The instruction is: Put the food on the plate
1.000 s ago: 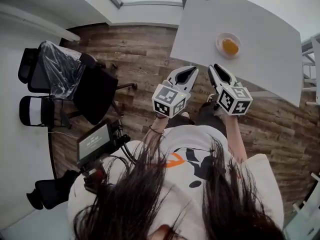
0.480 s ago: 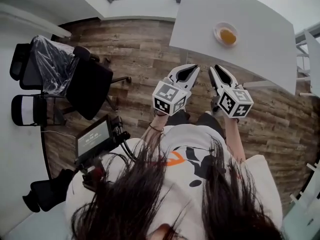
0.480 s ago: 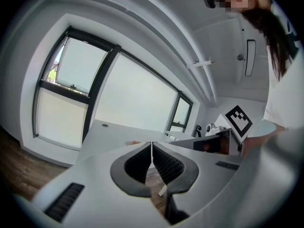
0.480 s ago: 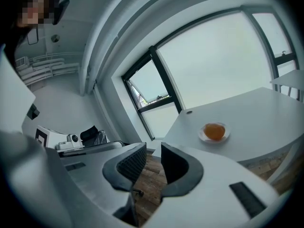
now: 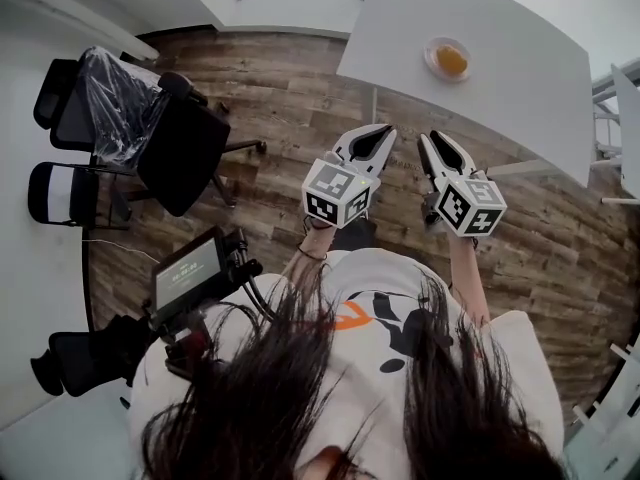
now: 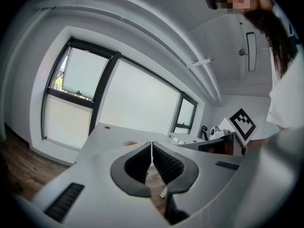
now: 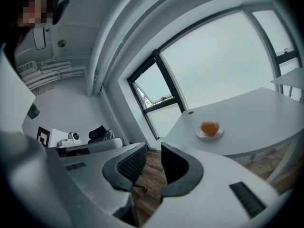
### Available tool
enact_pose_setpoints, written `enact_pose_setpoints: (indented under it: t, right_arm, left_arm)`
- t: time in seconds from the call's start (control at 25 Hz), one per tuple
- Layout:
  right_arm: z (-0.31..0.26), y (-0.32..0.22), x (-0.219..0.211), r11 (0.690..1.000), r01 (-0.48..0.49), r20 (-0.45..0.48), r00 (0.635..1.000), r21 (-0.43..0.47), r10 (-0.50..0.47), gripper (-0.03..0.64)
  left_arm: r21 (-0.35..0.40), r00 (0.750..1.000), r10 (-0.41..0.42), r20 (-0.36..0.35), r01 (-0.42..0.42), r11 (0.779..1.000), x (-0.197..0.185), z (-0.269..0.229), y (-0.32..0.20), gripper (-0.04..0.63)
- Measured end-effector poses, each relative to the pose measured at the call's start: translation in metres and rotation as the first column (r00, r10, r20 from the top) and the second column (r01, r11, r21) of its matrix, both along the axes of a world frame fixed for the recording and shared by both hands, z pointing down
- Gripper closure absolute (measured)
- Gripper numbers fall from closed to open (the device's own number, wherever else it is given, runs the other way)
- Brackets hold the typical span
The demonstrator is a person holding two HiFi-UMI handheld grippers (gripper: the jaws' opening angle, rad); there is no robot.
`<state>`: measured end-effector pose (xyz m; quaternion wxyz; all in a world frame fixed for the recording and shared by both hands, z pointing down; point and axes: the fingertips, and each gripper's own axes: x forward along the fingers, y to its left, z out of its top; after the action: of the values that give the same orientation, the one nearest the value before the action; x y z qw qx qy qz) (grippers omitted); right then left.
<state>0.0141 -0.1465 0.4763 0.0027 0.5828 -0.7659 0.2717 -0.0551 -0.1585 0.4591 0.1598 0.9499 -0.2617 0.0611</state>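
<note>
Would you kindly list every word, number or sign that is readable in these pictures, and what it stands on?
Screen by the person's side: pale text, too small to read.
Left gripper and right gripper: black-and-white square markers only, no words.
Shirt: orange and black print, no legible letters.
Nothing can be quoted.

Long dark hair (image 5: 250, 398), white orange-printed shirt (image 5: 505, 353)
</note>
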Motion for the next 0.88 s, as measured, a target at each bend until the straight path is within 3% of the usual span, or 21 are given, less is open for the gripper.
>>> enact_pose_setpoints:
  t: [0.24,0.44,0.6,0.88]
  right_arm:
    - [-0.004,0.065,0.019,0.998,0.056,0.017,0.998,0.020,-0.057,0.514]
    - [-0.002,0.120,0.036,0.994,0.104,0.025,0.994,0.038,-0.105,0.514]
    - [0.000,0.164,0.044,0.989,0.141,0.038,0.989,0.047,-0.143,0.514]
    - [0.001,0.220,0.060,0.984,0.168,0.074,0.982,0.056,-0.172,0.514]
  left_arm:
    - [0.010,1.000,-0.031,0.006,0.031,0.999,0.031,-0.004,0.064,0.589]
    - [0.067,0.995,-0.077,0.060,0.073,0.995,0.051,-0.004,0.120,0.589]
    - [0.030,0.992,-0.122,0.028,0.121,0.992,0.058,0.003,0.166,0.589]
    - [0.032,0.989,-0.134,0.066,0.132,0.991,0.073,0.008,0.236,0.589]
